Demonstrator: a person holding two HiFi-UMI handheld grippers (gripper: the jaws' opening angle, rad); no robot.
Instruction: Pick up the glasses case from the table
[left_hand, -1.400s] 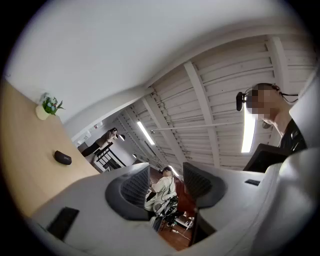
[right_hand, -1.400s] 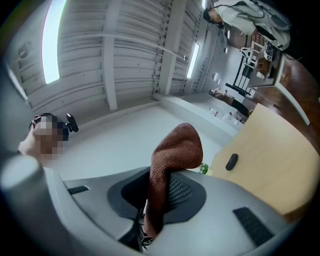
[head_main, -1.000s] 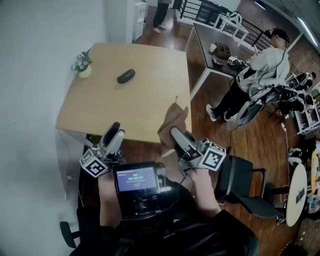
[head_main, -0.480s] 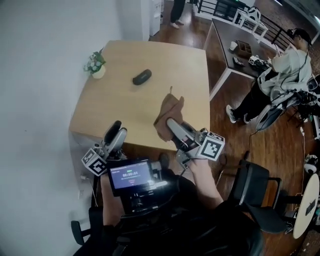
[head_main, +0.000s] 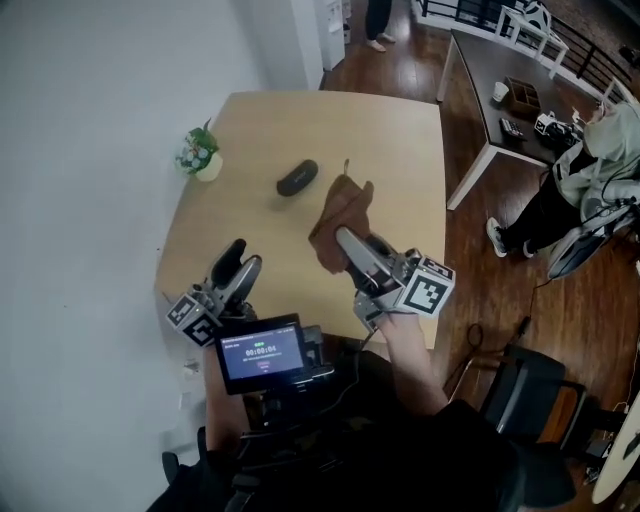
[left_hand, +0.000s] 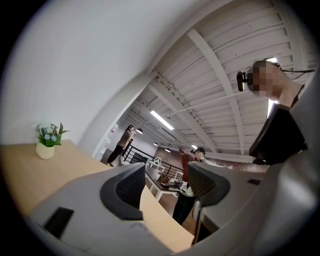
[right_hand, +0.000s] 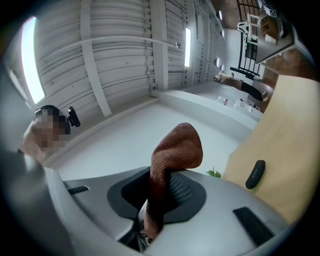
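Note:
The black glasses case (head_main: 297, 178) lies on the light wooden table (head_main: 400, 130), toward its far left; the right gripper view shows the same glasses case (right_hand: 255, 174) on the tabletop. My right gripper (head_main: 343, 240) is shut on a brown cloth (head_main: 338, 222), which hangs over the table's near half; that cloth (right_hand: 172, 165) is pinched between the pads. My left gripper (head_main: 242, 258) hovers at the table's near left edge, well short of the case. Its jaws are opening and nothing is between them (left_hand: 165, 186).
A small white pot of flowers (head_main: 200, 153) stands at the table's left edge near the wall. A dark table (head_main: 480, 75) with small items stands beyond. A person (head_main: 590, 165) is at the right, and a dark chair (head_main: 530, 395) stands on the wooden floor.
Both grippers have come forward over the table's near edge, the right one carrying the brown cloth. The case lies where it was. The table looks closer in the head view.

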